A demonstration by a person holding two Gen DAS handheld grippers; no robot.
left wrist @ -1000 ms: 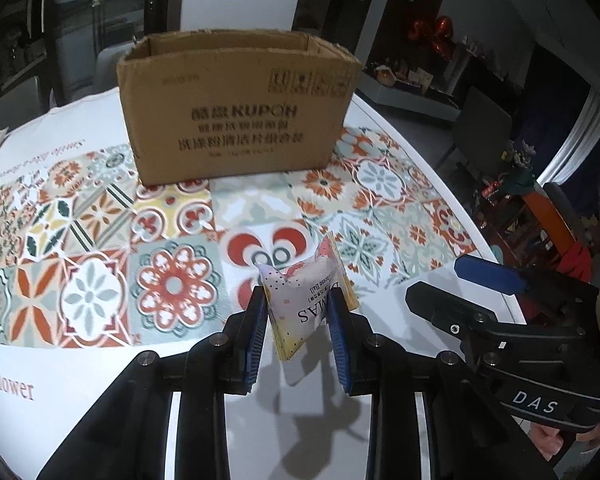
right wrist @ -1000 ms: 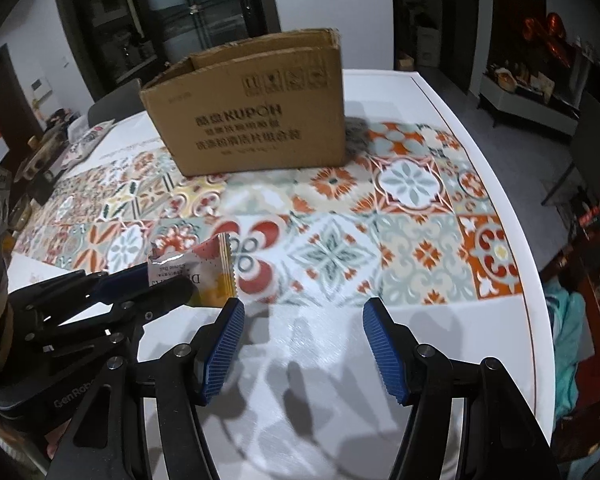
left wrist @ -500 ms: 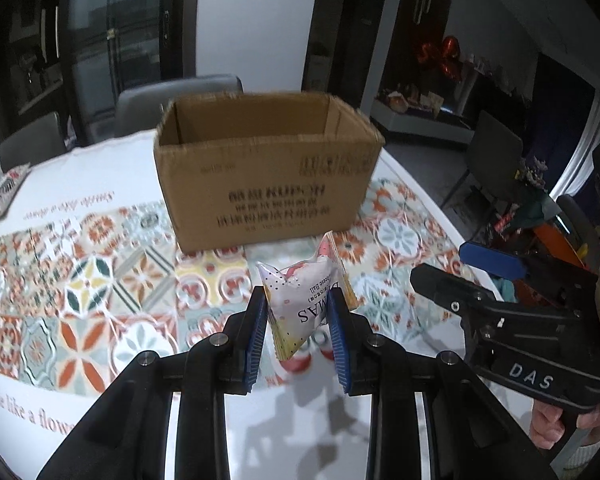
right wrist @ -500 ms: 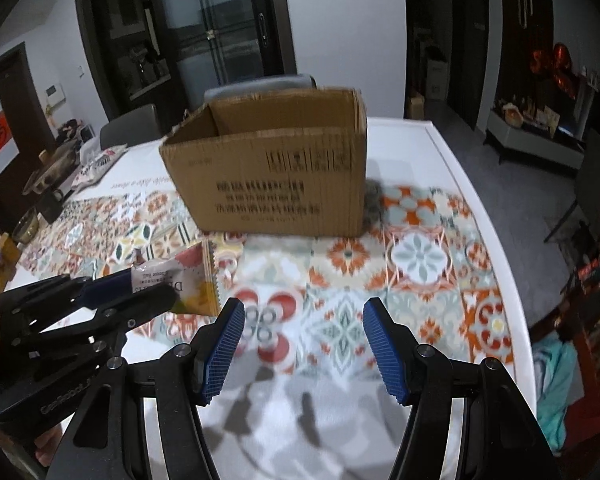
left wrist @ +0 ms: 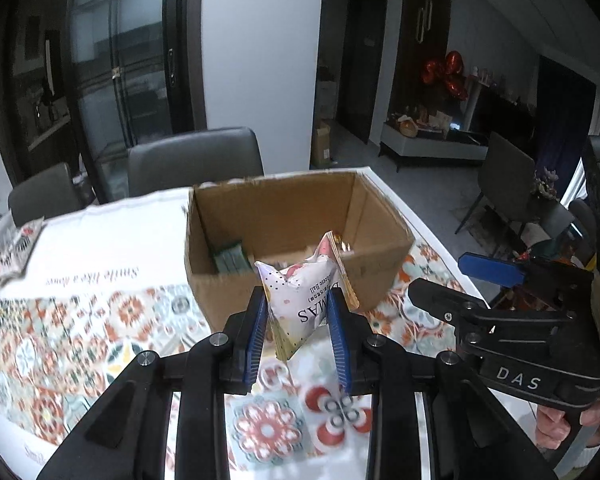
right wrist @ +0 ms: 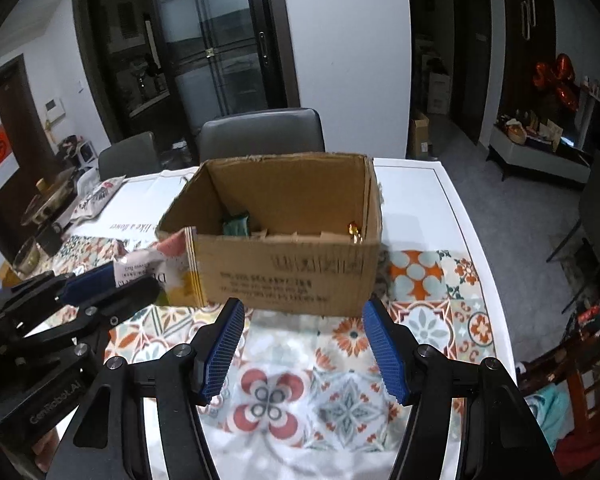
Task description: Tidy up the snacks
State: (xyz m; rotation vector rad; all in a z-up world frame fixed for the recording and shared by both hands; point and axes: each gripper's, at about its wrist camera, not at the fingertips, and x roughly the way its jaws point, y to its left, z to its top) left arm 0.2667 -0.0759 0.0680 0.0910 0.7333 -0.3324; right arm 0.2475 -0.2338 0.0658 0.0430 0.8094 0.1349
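Observation:
My left gripper (left wrist: 298, 326) is shut on a white and pink snack packet (left wrist: 304, 292) and holds it in the air just in front of the open cardboard box (left wrist: 292, 216). The packet (right wrist: 160, 268) and left gripper (right wrist: 100, 288) also show at the left of the right wrist view, near the box's (right wrist: 284, 276) left front corner. Inside the box lie a green packet (left wrist: 230, 258) and a small gold item (right wrist: 354, 230). My right gripper (right wrist: 304, 346) is open and empty, above the table in front of the box.
The table carries a patterned tile cloth (right wrist: 340, 380). Grey chairs (right wrist: 260, 132) stand behind it. A printed bag (right wrist: 98, 196) and dishes (right wrist: 40, 208) lie at the far left. The table's right edge (right wrist: 480, 248) drops to the floor.
Both grippers have risen and tilted up, so the inside of the box now shows. The left gripper has carried the packet up toward the box's front wall.

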